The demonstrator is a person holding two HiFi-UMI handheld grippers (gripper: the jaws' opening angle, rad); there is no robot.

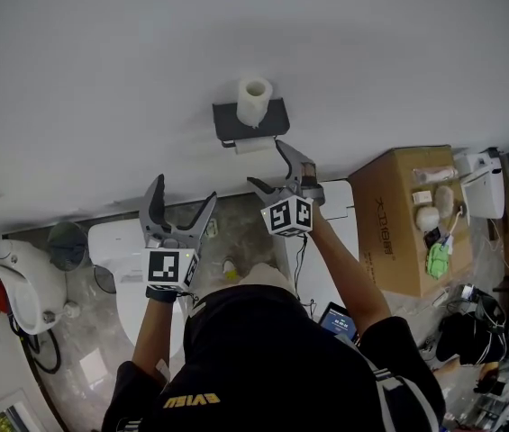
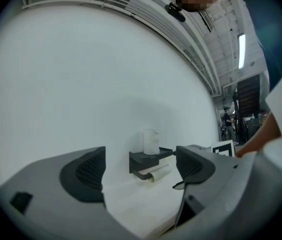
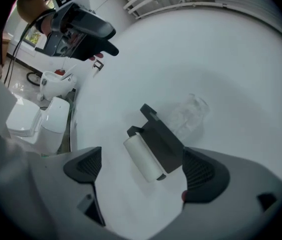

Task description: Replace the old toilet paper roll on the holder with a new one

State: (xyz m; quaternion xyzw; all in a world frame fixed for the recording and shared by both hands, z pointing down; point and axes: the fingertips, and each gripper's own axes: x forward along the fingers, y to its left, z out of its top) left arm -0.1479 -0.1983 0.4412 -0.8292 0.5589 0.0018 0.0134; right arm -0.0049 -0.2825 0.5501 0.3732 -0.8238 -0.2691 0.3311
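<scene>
The dark ribbed fingers of the right gripper stand wide apart and clamp nothing. The thin, almost used-up white paper roll shows between them, ahead of the pads. This roll hangs on the bar under the black wall-mounted holder. A full white paper roll stands upright near the middle of the holder's flat shelf. The left gripper is farther from the wall, its fingers also apart and empty. Below are a white toilet and a brown cardboard box.
</scene>
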